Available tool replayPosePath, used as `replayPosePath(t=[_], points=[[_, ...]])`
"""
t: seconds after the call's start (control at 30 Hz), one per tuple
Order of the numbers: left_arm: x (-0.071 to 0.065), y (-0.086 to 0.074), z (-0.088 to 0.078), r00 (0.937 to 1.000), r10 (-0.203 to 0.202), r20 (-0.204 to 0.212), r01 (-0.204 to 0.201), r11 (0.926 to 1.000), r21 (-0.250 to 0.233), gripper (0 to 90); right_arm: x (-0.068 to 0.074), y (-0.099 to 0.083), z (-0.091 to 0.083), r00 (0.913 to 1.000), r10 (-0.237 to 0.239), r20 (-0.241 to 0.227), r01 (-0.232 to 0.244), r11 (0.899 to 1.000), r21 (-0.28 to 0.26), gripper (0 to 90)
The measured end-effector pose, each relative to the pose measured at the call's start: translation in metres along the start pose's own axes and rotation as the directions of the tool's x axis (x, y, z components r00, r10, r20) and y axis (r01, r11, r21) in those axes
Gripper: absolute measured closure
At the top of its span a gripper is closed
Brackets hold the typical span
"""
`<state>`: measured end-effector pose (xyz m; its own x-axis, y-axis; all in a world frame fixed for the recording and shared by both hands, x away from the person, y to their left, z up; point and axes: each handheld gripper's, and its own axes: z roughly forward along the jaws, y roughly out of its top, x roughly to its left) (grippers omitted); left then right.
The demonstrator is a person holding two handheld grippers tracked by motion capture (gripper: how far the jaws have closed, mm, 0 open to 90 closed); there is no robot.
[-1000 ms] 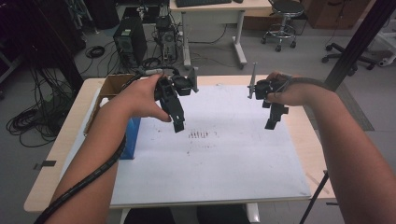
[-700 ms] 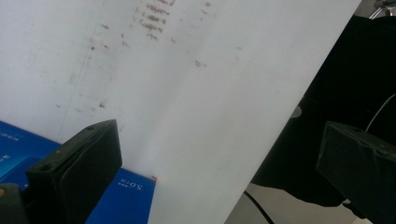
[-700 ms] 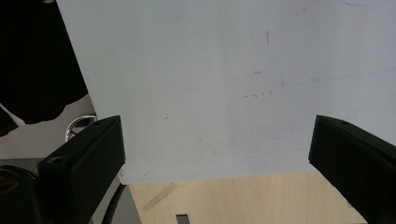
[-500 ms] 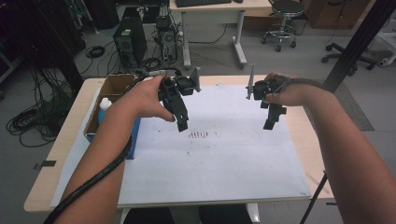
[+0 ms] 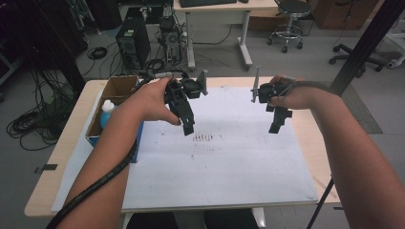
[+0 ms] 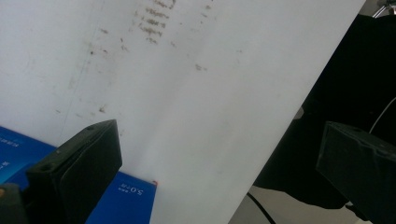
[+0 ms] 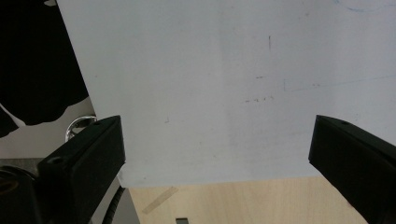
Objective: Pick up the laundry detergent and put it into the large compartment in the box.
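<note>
I am holding both tongs wide open and empty above the white sheet (image 5: 229,162), my left tongs (image 5: 187,128) hovering nearer the cardboard box (image 5: 117,90) and its bottle (image 5: 107,110), off to their left, than my right tongs (image 5: 275,128).

I see a sheet (image 5: 229,162) covering mid-bench (image 5: 71,143); a box (image 5: 117,90) holding a bottle (image 5: 107,110) sits at the left edge.

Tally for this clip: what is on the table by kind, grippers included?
Grippers: 2, left gripper and right gripper, both open and empty
White sheet: 1
Cardboard box: 1
White bottle in the box: 1
Blue box: 1
Total: 6
</note>
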<state>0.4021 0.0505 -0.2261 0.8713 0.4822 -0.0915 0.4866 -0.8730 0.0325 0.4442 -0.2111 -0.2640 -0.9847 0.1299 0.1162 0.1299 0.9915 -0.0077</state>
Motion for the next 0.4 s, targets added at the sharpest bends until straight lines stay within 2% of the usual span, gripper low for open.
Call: replayPosePath(t=[0.4], points=[[-0.0018, -0.0048, 0.0032, 0.9998, -0.008, 0.016, 0.009, 0.9999, -0.015, 0.2, 0.0041, 0.0047, 0.0, 0.9999, -0.01, 0.004, 0.01, 1.0, -0.004, 3.5]])
